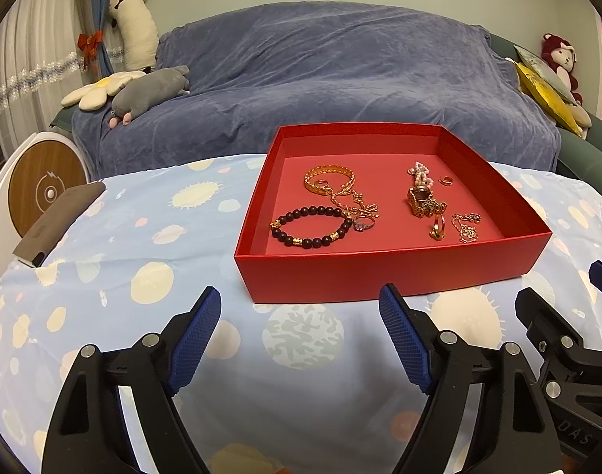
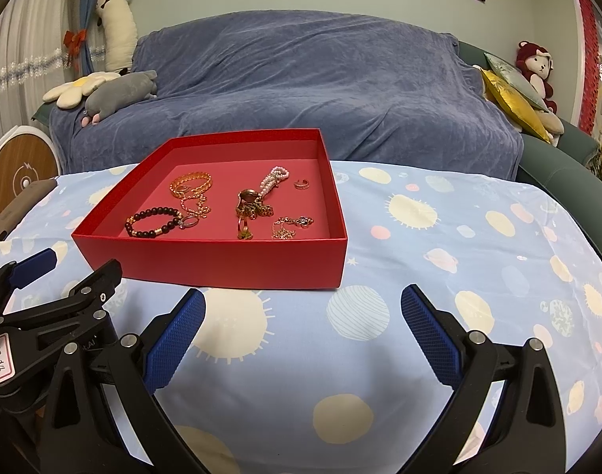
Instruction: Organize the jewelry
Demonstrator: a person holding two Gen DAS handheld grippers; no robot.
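Note:
A red shallow box [image 1: 380,276] [image 2: 221,264] stands on the table with jewelry inside: a dark bead bracelet [image 1: 310,226] [image 2: 154,222], a gold bangle [image 1: 328,179] [image 2: 191,183], a gold chain [image 1: 354,201], a silver ring [image 1: 364,223], a pink pearl string [image 1: 419,173] [image 2: 275,179], a gold watch [image 1: 423,201] [image 2: 251,203], gold rings [image 1: 438,229] and a thin chain [image 1: 467,227] [image 2: 291,227]. My left gripper [image 1: 301,308] is open and empty in front of the box. My right gripper [image 2: 302,308] is open and empty, in front of the box's right corner.
The table wears a light blue cloth with planet prints [image 1: 142,276]. A grey-brown flat case [image 1: 59,221] lies at the table's left edge. Behind stands a sofa under a blue cover [image 1: 320,79] with plush toys. A round white device [image 1: 44,189] stands at left.

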